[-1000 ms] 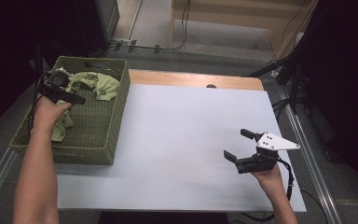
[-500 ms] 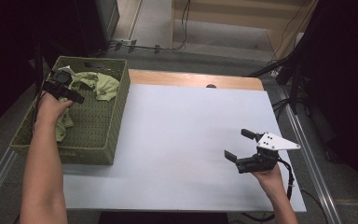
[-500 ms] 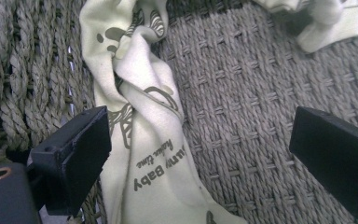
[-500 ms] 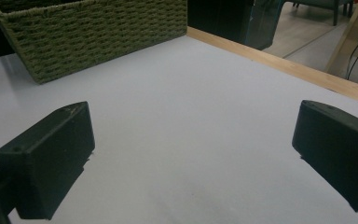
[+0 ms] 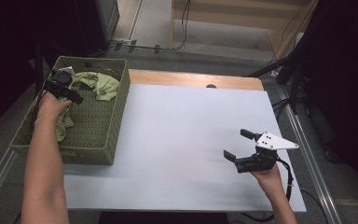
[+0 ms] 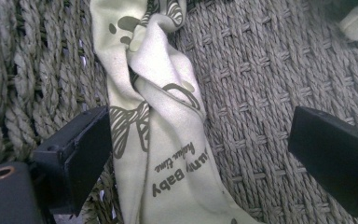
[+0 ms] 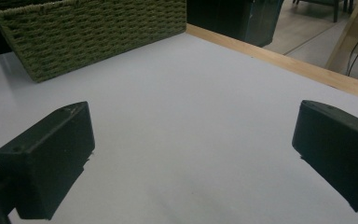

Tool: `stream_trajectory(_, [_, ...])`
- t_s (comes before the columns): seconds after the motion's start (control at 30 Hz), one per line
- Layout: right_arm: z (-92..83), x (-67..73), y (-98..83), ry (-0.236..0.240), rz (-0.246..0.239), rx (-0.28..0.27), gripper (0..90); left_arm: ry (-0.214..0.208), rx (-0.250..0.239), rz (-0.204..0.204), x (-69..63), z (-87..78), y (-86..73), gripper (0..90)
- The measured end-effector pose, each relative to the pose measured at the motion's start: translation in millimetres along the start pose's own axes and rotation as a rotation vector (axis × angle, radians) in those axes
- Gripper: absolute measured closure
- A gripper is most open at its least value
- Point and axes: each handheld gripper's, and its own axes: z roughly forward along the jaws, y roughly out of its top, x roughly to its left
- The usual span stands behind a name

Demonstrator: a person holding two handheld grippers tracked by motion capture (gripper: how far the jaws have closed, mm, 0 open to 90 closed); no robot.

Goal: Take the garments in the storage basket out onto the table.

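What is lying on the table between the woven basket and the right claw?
Nothing: in the high view the white table top is bare between the green woven basket and the open right claw.

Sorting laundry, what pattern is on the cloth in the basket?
Pale green cloth with dark bow prints and lettering; left gripper view shows it best.

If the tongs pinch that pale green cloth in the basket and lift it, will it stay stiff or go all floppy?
Probably floppy: the pale green cloth lies twisted and folded on the basket floor. It likely dangles and feels light, since it looks thin. The left tongs are open around it.
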Motion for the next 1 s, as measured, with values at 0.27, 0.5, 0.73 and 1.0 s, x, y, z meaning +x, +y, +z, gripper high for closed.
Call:
stream_trajectory(0.27, [2.5, 0.7, -0.4, 0.001, 0.005, 0.007, 0.0, 0.05, 0.026, 0.03, -1.9, 3.8, 2.2, 11.9])
stream_trajectory(0.5, [4.7, 1.5, -0.8, 0.005, 0.005, 0.014, 0.0, 0.122, 0.08, 0.097, -7.7, 11.8, 6.1, 13.9])
stream_trajectory(0.73, [6.1, 1.7, -1.6, 0.004, 0.009, 0.019, 0.0, 0.11, 0.114, 0.114, -11.0, 19.4, 7.5, 18.0])
stream_trajectory(1.0, [6.7, 1.0, -2.6, 0.002, 0.01, 0.023, 0.0, 0.121, 0.171, 0.124, -10.1, 28.0, 7.8, 23.2])
